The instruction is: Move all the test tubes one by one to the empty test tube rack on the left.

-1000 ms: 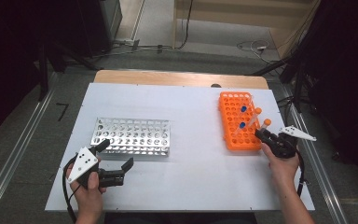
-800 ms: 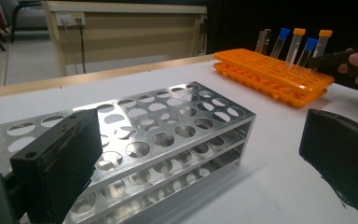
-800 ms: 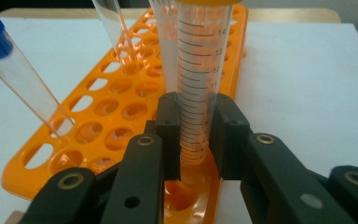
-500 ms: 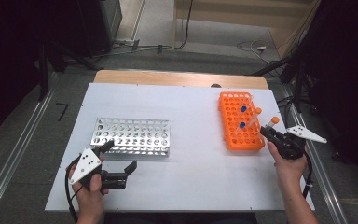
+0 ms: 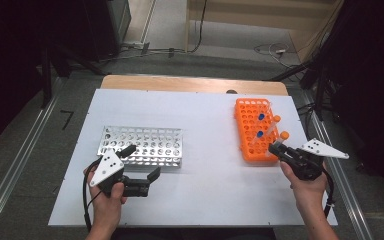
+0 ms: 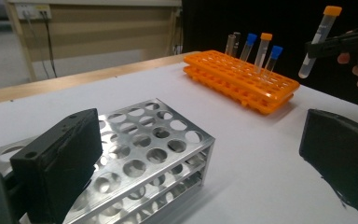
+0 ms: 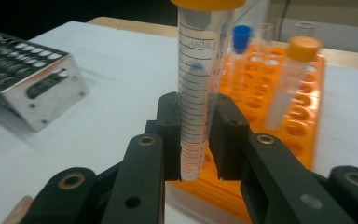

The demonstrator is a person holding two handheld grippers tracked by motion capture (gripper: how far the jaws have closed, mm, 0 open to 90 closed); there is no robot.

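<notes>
The right gripper is clamped on an orange-capped tube, its pads pressing the clear, graduated body from both sides. A second ago this gripper sat low against the near end of the orange rack; it now stands higher and nearer the person, just off the rack's near right corner, with the tube lifted out. In the left gripper view the tube hangs in the air, its rounded tip clear of the rack and tilted a little. This suggests the pull-out step is done and the carry across the counter can begin.

Left in the orange rack are two blue-capped tubes and another orange-capped tube; the left gripper view also shows a clear, uncapped one at the far end.

The metal rack stands well apart, on the left half of the counter, with all its visible holes empty. It looks like the likely destination.

The left gripper hovers just in front of the metal rack with its jaws apart and nothing between them. Compared with a second ago it has shifted slightly and risen a little.
</notes>
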